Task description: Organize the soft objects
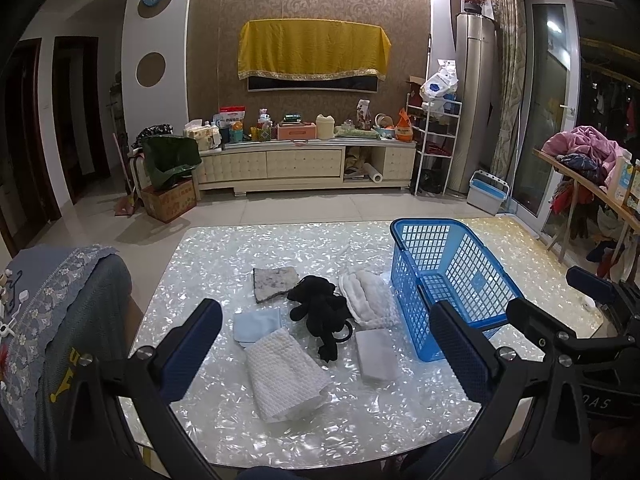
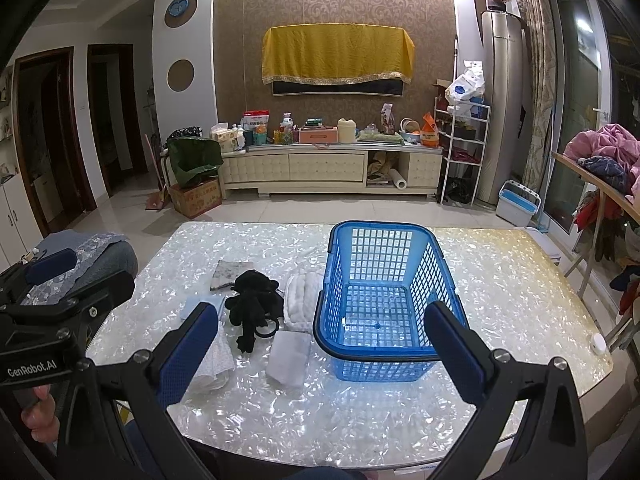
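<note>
Black plush toy (image 1: 320, 312) — beside blue basket (image 1: 448, 280)

A blue lattice basket (image 2: 380, 304) is seen on a pearly white, shell-patterned table (image 2: 520, 292). A black plush (image 1: 320, 312), white waffle-weave towel (image 1: 284, 376), pale blue cloth (image 1: 256, 322) and speckled grey cloth (image 1: 274, 282) are shown.

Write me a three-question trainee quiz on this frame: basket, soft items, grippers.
1. True or false: the blue basket already holds a soft item.
2. Which item lies between the grey patterned cloth and the fluffy white cloth? A) black plush toy B) waffle towel C) light blue cloth
3. Fill in: both the left gripper and the right gripper are ____.

Key: 1 false; 2 A; 3 open.
</note>
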`<state>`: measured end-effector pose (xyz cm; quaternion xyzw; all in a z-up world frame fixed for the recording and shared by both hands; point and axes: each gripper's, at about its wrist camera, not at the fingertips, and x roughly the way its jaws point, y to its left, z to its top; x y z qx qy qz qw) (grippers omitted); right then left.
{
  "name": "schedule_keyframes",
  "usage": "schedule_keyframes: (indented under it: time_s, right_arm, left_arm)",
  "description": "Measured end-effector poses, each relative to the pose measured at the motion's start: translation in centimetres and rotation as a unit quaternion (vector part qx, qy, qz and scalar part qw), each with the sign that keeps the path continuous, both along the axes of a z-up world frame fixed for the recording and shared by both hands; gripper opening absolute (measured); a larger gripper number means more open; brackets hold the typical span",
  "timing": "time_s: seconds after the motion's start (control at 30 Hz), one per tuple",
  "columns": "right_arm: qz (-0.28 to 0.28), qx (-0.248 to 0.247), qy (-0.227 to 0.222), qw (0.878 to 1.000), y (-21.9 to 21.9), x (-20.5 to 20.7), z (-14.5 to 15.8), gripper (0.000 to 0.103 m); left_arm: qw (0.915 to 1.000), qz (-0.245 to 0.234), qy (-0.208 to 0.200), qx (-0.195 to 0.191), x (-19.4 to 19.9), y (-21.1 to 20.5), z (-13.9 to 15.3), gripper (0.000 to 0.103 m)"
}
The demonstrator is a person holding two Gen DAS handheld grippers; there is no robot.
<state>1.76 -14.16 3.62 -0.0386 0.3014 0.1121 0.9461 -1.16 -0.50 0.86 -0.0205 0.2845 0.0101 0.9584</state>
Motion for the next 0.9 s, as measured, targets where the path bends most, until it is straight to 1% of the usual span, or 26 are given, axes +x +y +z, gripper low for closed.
schedule_keyframes:
  time_s: [0.27, 0.37, 0.43, 0.57, 0.7, 0.8, 0.83, 0.9]
  right_arm:
    - [0.005, 0.004, -0.002, 1.000, -0.1, 0.0, 0.3, 0.103]
    - [0.003, -0.008, -0.001, 1.000, 0.1, 0.1, 0.2, 0.103]
    - [0.003, -0.018, -0.002, 1.000, 0.3, 0.2, 0.2, 0.103]
    - [0.009, -0.018, -0.007, 1.000, 0.3, 0.5, 0.3, 0.103]
    - [0.024, -0.005, 0.001, 1.000, 0.5, 1.1, 0.3, 0.103]
    - [0.035, -0.004, 0.009, 0.999, 0.8, 1.3, 0.0, 0.103]
    - [0.039, -0.002, 0.013, 0.999, 0.9, 1.5, -0.1, 0.103]
    - [0.045, 0.003, 0.020, 0.999, 1.3, 1.8, -0.4, 0.103]
  left_arm:
    - [1.0000, -0.003, -0.002, -0.001, -0.2, -0.1, 0.2, 0.103]
    - [1.0000, 0.004, 0.001, 0.004, -0.1, 0.3, 0.2, 0.103]
    - [0.9999, -0.002, 0.002, 0.012, -0.1, 0.7, 0.3, 0.103]
    - [0.9996, 0.001, 0.020, 0.019, 0.3, 1.7, 0.1, 0.103]
    - [0.9995, 0.012, 0.024, 0.018, 0.3, 3.1, 0.2, 0.103]
    - [0.9982, 0.023, 0.053, 0.015, 0.7, 3.9, -0.3, 0.103]
    - [0.9975, 0.017, 0.067, 0.012, 0.9, 4.2, -0.7, 0.103]
    - [0.9971, 0.008, 0.075, 0.008, 0.9, 4.6, -1.1, 0.103]
